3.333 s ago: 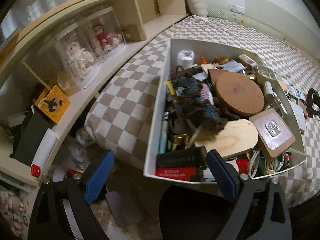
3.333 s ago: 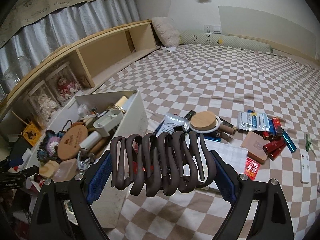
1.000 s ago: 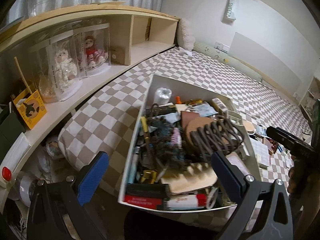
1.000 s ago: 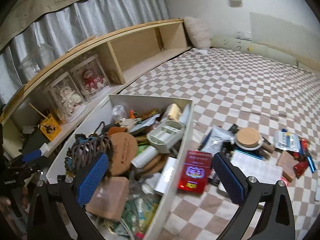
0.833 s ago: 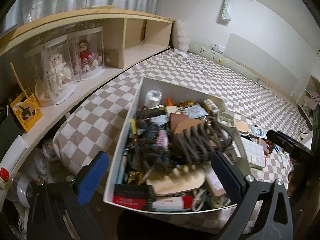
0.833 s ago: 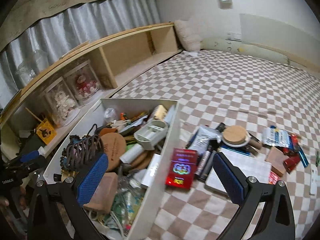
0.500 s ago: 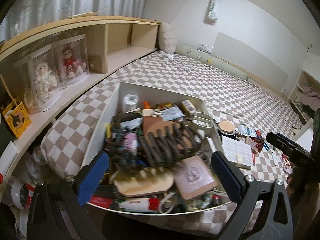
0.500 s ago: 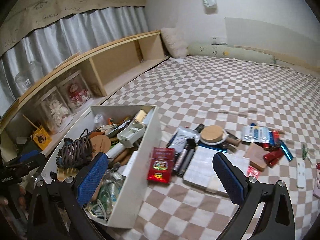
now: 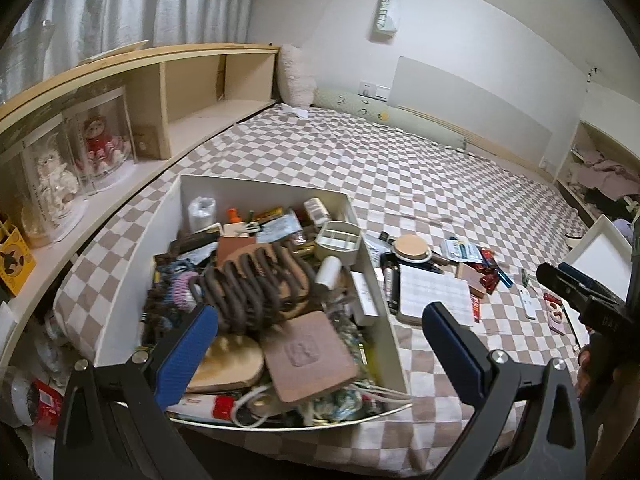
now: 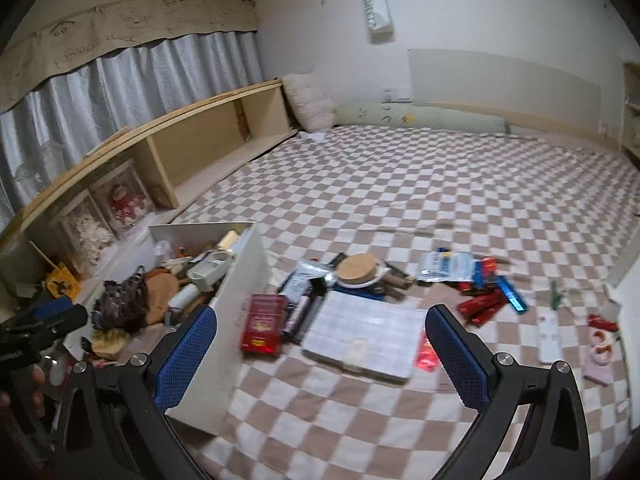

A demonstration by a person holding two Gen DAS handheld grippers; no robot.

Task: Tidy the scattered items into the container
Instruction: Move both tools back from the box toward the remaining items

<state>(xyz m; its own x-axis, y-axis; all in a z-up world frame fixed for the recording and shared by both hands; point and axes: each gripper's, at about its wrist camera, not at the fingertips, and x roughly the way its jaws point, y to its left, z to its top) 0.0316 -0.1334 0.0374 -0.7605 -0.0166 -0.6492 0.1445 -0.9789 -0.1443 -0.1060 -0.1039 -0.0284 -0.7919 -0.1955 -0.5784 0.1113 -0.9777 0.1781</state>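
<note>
The white container (image 9: 380,280) sits at the bed's edge, already heaped; the brown coiled organiser (image 9: 256,284) lies on top of the pile inside it. The left gripper (image 9: 316,344) hangs above the container's near end with its 2 blue pads spread wide and nothing between them. The right gripper (image 10: 320,344) hovers over the checked bedspread (image 10: 440,208) just right of the container, likewise spread and empty.

Still outside, all to the right of the container: a red box (image 10: 262,324) leaning against its outer wall, a white grid-printed pad (image 10: 364,334) beside that, a cork-lidded dish (image 10: 358,270) further off, and a cluster of red and blue packets (image 10: 488,288) well apart from it.

The main risk, as I judge it, is overflow: the container is piled to its rim, so another bulky item could slide off or push the organiser over the wall. The flat pad may also be hard to pinch off soft bedding.

The right wrist view is motion-blurred, so the small items at far right cannot be identified. The container's lower layers are buried from sight.
</note>
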